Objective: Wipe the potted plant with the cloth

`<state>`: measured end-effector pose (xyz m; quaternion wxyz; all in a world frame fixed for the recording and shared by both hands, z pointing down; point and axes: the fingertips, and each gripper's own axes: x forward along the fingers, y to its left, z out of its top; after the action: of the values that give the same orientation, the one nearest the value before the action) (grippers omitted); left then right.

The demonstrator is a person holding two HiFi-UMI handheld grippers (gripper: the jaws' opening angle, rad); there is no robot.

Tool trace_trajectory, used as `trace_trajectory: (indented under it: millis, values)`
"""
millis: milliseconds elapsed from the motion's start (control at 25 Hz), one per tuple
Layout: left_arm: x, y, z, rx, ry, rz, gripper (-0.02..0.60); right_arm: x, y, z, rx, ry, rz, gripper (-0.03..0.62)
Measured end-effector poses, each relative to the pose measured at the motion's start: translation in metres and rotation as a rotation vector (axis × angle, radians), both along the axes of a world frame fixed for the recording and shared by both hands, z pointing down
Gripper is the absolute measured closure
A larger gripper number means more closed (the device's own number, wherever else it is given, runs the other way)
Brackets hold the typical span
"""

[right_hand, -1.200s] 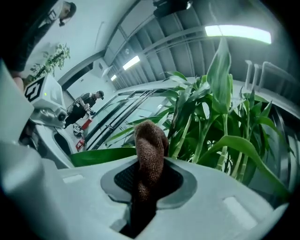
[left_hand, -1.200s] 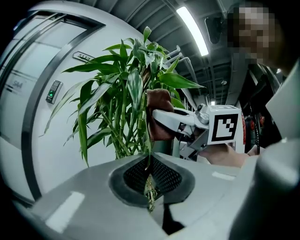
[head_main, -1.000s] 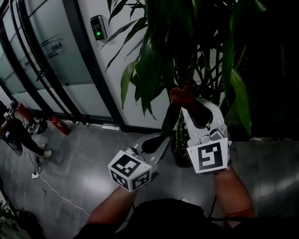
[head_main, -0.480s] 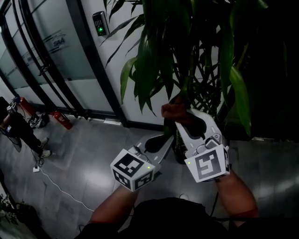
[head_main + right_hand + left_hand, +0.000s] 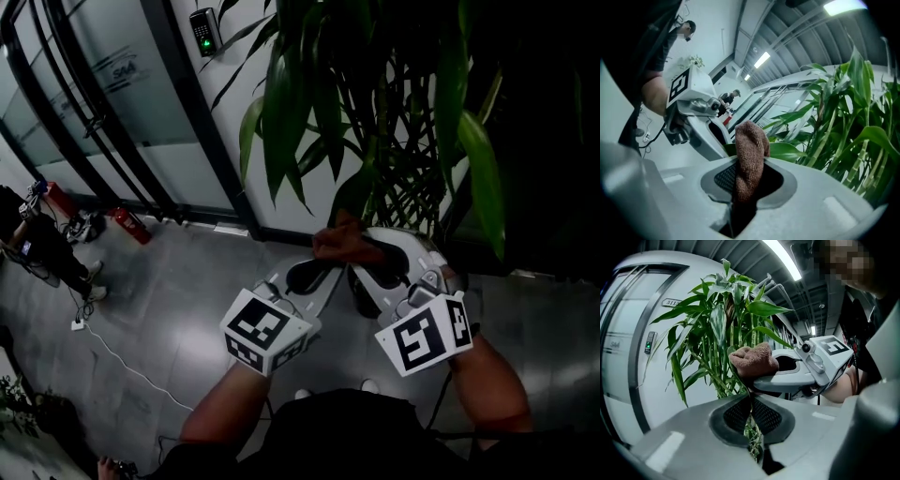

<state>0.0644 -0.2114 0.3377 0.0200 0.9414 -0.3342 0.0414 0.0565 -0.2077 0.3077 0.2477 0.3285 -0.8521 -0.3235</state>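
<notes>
Step in hand: wiping one leaf, mid-stroke by my read.

The left gripper (image 5: 751, 414) is sitting fully closed and pinching a long thin green leaf blade (image 5: 753, 439), which is running straight through its jaws and holding it taut.

The right gripper (image 5: 739, 190) is clamping closed on a brown terry cloth (image 5: 751, 150). The cloth is sticking up past the jaw tips as a folded wad.

In the head view the two grippers are meeting at centre frame, the left coming in from 7 o'clock and the right from 5 o'clock. The cloth is sitting at the meeting point, at 12 o'clock of the left jaw tips.

In the left gripper view the cloth is touching the same blade just above the pinch.

The tall green bamboo-like potted plant (image 5: 314, 103) is filling 12 to 2 o'clock of the head view, well above the cloth. Its pot is too dark to make out.

Next move, as a judgement: the cloth needs sliding along the blade away from the pinch, with light pressure, while the left jaws are staying closed so the leaf is not folding. Pulling too hard is risking a torn blade. After that, a fresh leaf needs picking.
</notes>
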Motion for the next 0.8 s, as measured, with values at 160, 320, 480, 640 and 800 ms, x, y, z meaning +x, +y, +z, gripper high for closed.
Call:
trace_trajectory:
  millis: [160, 320, 480, 640, 800]
  values:
    - [-0.001, 0.003, -0.001, 0.029, -0.026, -0.012, 0.565, -0.004, 0.018, 0.014, -0.008, 0.115, -0.053, 0.528]
    - [-0.002, 0.006, -0.002, 0.031, -0.035, -0.019, 0.565, -0.006, 0.028, 0.018, -0.047, 0.133, -0.083, 0.528]
    - [-0.005, 0.005, 0.0, 0.016, -0.027, -0.026, 0.565, -0.002, 0.026, 0.01, -0.057, 0.065, -0.068, 0.528]
    - [-0.007, 0.006, 0.001, -0.014, -0.001, -0.009, 0.565, 0.009, 0.009, -0.014, -0.015, -0.073, 0.024, 0.528]
    - [-0.005, 0.008, -0.003, -0.017, 0.007, -0.005, 0.565, 0.026, -0.015, -0.038, 0.027, -0.221, 0.125, 0.528]
